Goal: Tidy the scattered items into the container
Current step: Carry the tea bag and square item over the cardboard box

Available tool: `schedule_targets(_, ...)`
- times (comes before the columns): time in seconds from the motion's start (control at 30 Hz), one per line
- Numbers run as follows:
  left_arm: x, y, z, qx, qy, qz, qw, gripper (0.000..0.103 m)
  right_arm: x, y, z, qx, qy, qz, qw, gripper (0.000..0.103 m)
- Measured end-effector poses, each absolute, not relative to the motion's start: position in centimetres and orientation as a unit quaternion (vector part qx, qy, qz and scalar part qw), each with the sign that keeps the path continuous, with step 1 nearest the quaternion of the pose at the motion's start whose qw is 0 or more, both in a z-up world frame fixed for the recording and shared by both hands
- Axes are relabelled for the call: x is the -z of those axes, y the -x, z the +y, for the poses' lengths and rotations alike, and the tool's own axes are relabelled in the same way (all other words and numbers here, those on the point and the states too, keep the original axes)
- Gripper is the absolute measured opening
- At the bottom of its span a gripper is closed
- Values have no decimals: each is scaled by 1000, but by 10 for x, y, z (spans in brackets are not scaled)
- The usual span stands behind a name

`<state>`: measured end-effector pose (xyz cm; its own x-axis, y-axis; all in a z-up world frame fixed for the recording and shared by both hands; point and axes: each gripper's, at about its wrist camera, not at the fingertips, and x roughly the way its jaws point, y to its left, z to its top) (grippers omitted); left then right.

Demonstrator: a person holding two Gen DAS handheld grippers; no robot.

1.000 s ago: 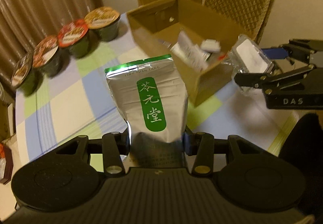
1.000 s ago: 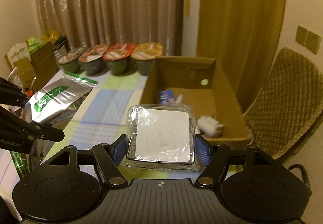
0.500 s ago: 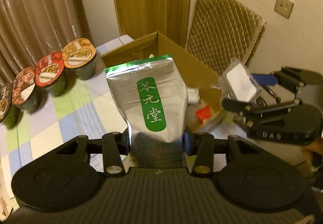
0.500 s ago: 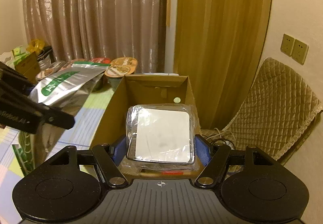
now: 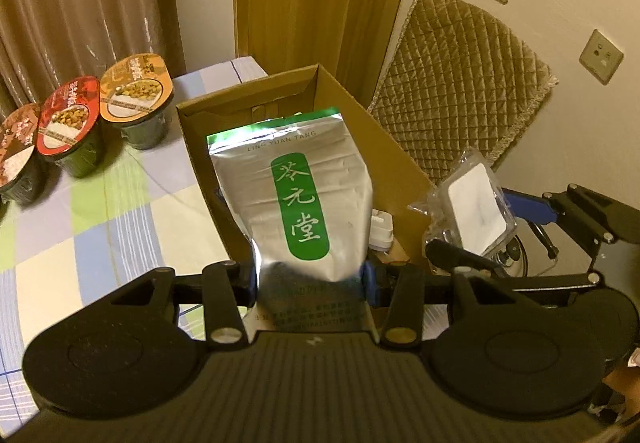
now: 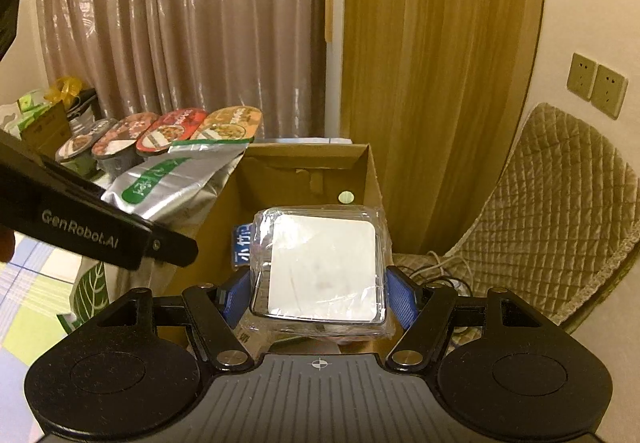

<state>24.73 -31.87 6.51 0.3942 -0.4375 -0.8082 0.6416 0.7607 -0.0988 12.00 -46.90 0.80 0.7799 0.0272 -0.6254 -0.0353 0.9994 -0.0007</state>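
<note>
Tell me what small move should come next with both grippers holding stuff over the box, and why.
Probably lower and release. The left gripper holds the silver pouch and the right gripper the wrapped white pack, both already above the open cardboard box, so only the drop is left.

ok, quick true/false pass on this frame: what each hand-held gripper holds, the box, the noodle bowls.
1. The left hand-held gripper is shut on a silver pouch with a green label. True.
2. The right hand-held gripper is open and holds nothing. False: it is shut on a clear-wrapped white packet.
3. The cardboard box is open on top. True.
4. The box holds nothing yet. False: a white plug and other small things lie in it.
5. The noodle bowls are in the box. False: they stand on the checked tablecloth beside it.
</note>
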Motion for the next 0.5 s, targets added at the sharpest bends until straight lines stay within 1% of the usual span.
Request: schedule_targets(0.5,-42,-278,-336,308,-96,453,831,41,5,-164,-484,-16,-6,356,934,72)
